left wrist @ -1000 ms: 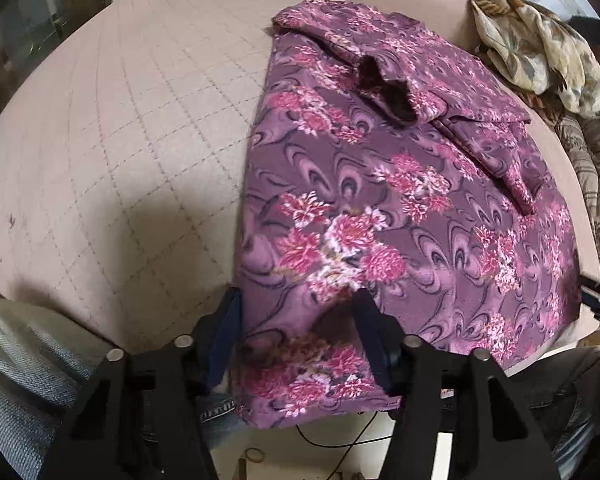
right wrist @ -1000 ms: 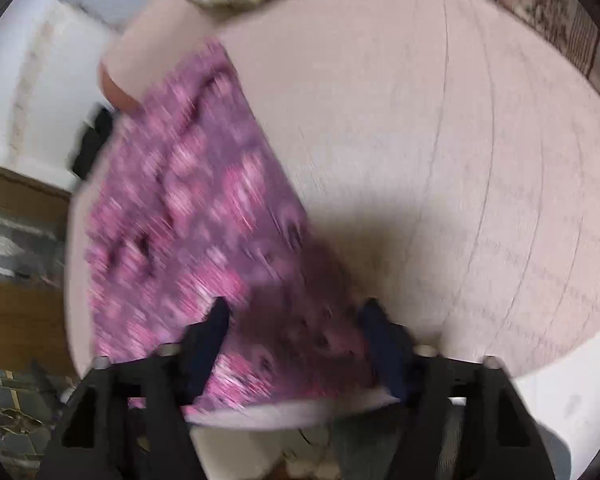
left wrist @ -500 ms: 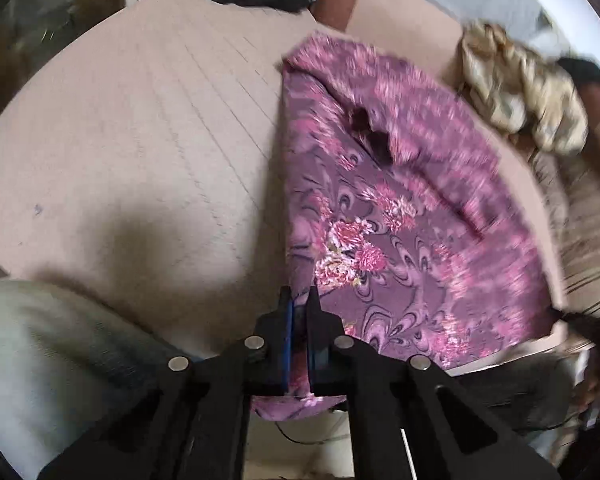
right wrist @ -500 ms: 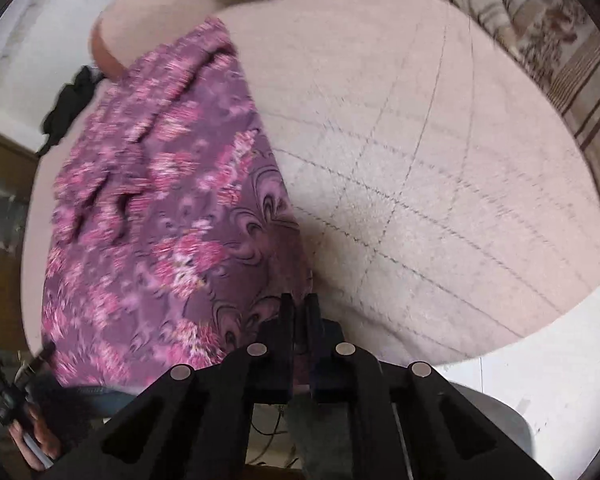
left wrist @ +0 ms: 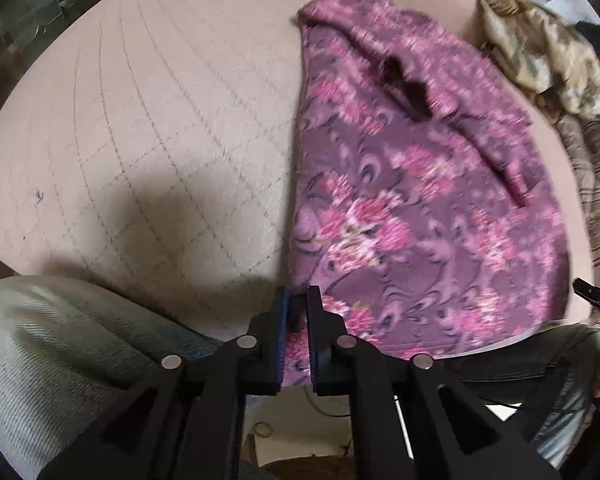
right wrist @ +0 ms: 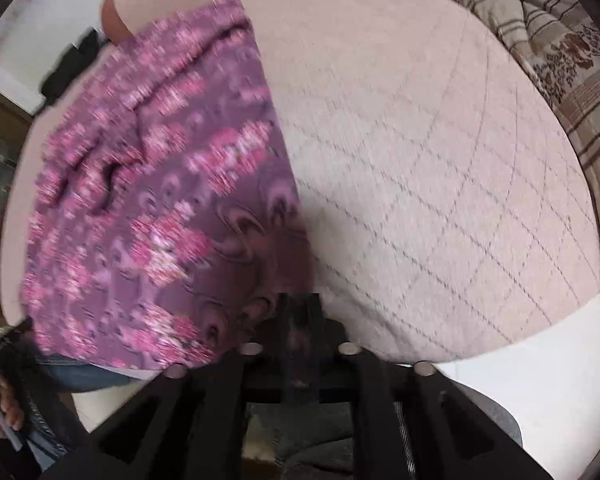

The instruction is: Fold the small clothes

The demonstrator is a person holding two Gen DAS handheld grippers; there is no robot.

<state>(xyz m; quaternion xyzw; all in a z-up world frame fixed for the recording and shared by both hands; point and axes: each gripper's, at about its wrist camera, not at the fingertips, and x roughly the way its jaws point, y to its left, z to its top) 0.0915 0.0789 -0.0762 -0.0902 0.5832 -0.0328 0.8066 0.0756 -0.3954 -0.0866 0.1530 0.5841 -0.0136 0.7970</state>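
Purple floral garment spread on the quilted pink bed cover, its near hem overhanging the front edge. Bare quilting lies open along both of its sides — toward a black cloth at one far corner, striped bedding at the other. Left gripper pinches one near hem corner, jaws nearly closed. Right gripper is motion-blurred; jaws appear together at the other corner. A beige crumpled cloth lies beyond, partly cut off.

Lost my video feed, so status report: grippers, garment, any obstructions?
Left gripper shut on purple floral garment, near corner. Right gripper blurred, looks shut on the other near corner. Garment flat on quilted pad. Nothing on it.
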